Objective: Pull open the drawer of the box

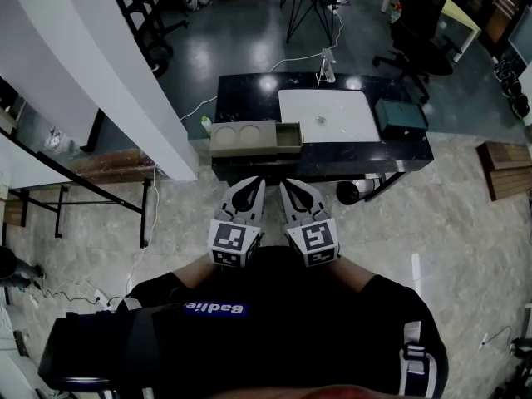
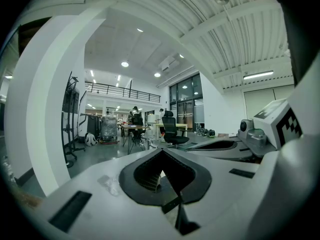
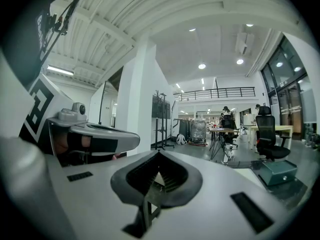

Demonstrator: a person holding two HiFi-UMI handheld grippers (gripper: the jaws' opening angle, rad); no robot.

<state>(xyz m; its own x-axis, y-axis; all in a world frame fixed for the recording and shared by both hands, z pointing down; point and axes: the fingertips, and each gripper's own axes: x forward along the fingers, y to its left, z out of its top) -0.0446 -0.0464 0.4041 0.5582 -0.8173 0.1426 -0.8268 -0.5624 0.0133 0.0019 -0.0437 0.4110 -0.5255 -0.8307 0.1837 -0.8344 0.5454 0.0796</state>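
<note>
The person holds both grippers close to the body, side by side, at the near side of the black table (image 1: 249, 90). Neither one touches anything on it.

The left gripper (image 1: 252, 191) has its jaws together. In the left gripper view the two tips meet and nothing is between them. The right gripper (image 1: 291, 191) is the same: jaws closed, tips in contact, empty. The two grippers are just beside each other, both pointing to the table.

The box (image 1: 241, 142) - a tan one with two round hollows in its top - lies on the near left part of the table, well apart from both grippers. At its right end a shorter part, the drawer (image 1: 288, 137), seems drawn out. Right of it lies a white board (image 1: 326, 115), and further right a dark green case (image 1: 401, 115).
</note>
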